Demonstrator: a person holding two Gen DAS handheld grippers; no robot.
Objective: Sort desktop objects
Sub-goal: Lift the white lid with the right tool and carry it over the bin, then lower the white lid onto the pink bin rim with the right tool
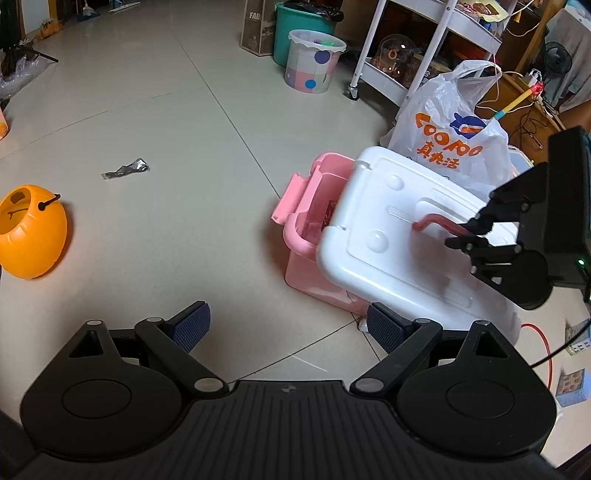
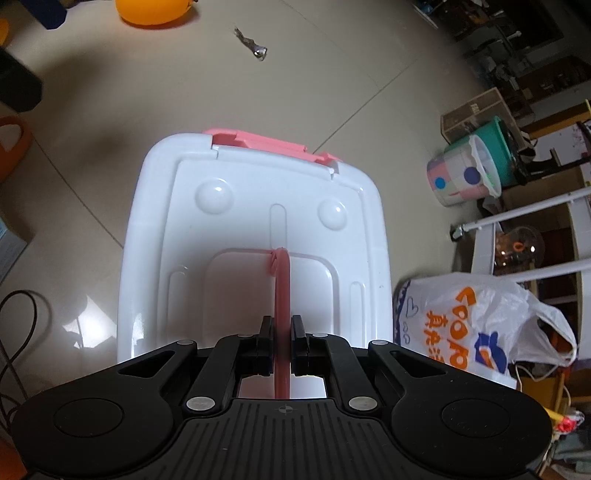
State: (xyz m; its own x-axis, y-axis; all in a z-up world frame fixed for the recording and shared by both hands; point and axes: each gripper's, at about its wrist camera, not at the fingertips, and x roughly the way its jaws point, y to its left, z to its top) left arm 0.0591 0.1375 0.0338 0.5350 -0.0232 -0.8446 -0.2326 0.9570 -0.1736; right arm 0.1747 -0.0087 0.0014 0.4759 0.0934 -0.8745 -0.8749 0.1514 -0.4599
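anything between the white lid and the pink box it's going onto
Nothing visible does. The right gripper holds the white lid by its pink handle, tilted over the pink box; the open corner shows only its contents.

White lid (image 1: 388, 236) with pink handle (image 2: 282, 295); pink box (image 1: 314, 229); orange pumpkin pail (image 1: 31, 230); polka-dotted pastel bin (image 1: 314, 61); teal bucket (image 1: 295, 22).

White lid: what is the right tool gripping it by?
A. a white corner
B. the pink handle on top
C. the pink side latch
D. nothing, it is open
B: the right tool is shut on the thin pink handle rising from the white lid.
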